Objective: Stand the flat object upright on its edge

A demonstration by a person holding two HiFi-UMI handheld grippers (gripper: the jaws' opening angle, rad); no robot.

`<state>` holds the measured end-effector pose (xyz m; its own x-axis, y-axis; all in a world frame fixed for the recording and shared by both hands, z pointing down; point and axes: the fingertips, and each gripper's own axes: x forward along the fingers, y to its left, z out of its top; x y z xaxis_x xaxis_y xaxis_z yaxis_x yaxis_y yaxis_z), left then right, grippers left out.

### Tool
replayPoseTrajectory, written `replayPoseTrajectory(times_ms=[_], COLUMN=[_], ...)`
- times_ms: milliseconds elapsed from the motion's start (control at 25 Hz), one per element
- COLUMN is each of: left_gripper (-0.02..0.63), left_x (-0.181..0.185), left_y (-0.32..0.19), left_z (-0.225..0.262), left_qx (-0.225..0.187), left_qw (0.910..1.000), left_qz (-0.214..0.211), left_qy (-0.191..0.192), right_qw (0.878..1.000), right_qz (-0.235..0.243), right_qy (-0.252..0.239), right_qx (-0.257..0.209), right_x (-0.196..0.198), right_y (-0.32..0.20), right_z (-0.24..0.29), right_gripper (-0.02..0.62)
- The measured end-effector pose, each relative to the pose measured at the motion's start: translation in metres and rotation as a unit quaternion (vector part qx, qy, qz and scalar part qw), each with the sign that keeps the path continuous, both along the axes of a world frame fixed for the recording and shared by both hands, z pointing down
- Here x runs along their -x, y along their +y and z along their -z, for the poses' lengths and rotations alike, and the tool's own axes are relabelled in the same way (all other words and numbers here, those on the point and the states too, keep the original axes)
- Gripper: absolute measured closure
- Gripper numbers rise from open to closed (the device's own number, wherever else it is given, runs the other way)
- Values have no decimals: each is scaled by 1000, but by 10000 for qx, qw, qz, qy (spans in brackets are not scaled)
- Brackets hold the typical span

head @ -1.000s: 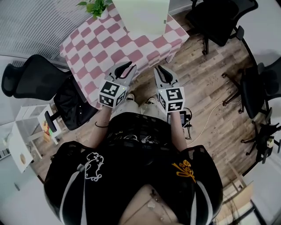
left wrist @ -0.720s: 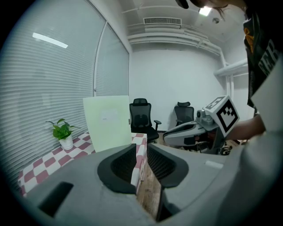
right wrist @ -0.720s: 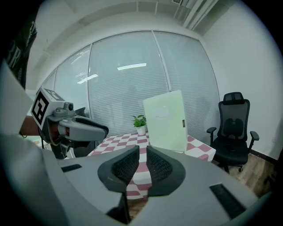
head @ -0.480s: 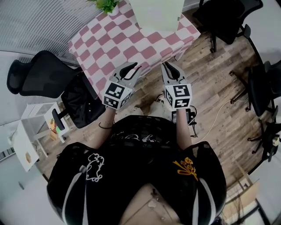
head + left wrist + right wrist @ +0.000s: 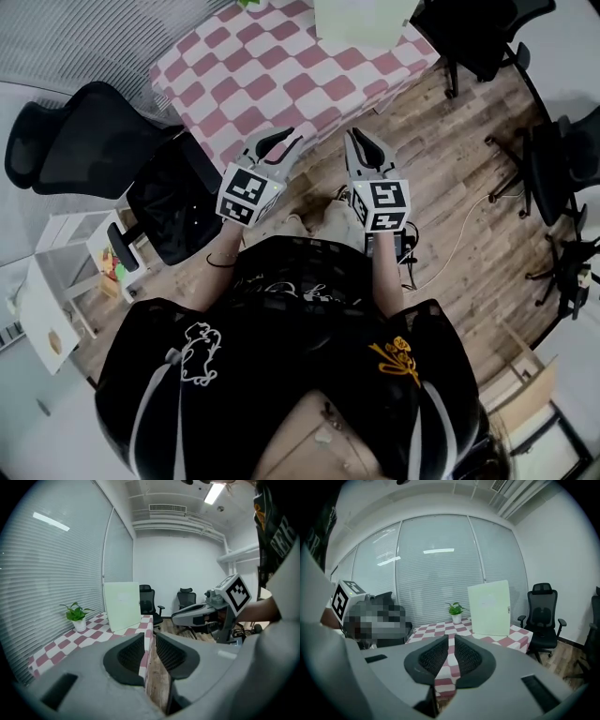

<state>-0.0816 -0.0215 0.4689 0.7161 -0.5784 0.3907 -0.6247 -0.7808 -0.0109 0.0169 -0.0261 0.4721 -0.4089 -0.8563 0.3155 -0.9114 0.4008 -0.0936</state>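
Pale green and flat, the board [image 5: 490, 607] stands upright on its lower edge on the far part of a pink-and-white checked table [image 5: 281, 84], at 12 o'clock in the head view, where the frame's top edge cuts it off. A small potted plant [image 5: 455, 610] in a white pot sits on the same cloth, at the board's 9 o'clock in the right gripper view and apart from it.

A person in a black top holds both tools out over the wood floor [image 5: 450, 187], short of the table's near edge. The left gripper [image 5: 286, 142] points toward 1 o'clock with its jaws together and nothing between the ribbed pads. The right gripper [image 5: 361, 139], just beside it at its 3 o'clock, has its jaws drawn in to a thin slit and is likewise empty; through that slit only the checked cloth shows. Neither tool touches the board or the table.

A black office chair [image 5: 84, 141] stands at 9 o'clock of the table, and more black chairs [image 5: 553, 159] sit toward 2 o'clock in the head view. Closed blinds [image 5: 436, 569] cover the glass wall behind the table.
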Motion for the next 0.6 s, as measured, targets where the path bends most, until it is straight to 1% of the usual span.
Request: replayPoseTrajectory(times_ms=[240,400,600], left_gripper=[517,517,517], left_x=[37,48,56], left_y=[31,48,61], left_z=[-13,-15,-15], left_qx=[105,77,46], left_qw=[9998,9993,9989], left_qz=[-187,-344,-439], left_qy=[52,106,164], right_qw=[9999,9997,9994], right_qz=[-159,-227,-249], right_qy=[8,96,224], right_qx=[56,41,16], right_x=[41,57,69], right_y=[39,58,74], right_z=[-9,-13,-10], right_gripper=[555,558,561])
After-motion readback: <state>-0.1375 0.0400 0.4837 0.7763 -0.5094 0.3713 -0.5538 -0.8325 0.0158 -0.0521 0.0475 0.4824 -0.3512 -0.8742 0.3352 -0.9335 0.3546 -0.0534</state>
